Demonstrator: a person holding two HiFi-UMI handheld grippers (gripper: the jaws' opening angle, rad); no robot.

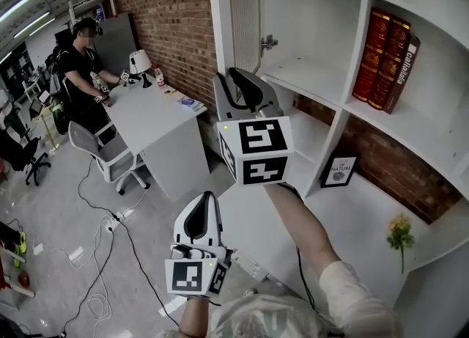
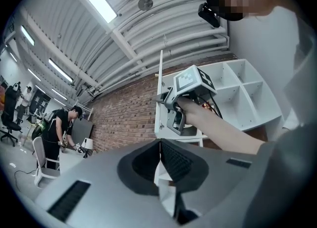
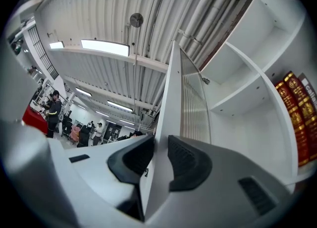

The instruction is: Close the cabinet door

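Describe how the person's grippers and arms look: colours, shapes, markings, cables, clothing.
The left gripper and right gripper have light grey bodies, black ribbed fingers and a white cube with black square markers. A black cable trails beside the right arm; its sleeve is pale.

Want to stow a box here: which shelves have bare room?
Bare: the shelf beside the open cabinet door, left of the red books; also the white surface between the framed sign and the yellow flower. Crowded only around the books.
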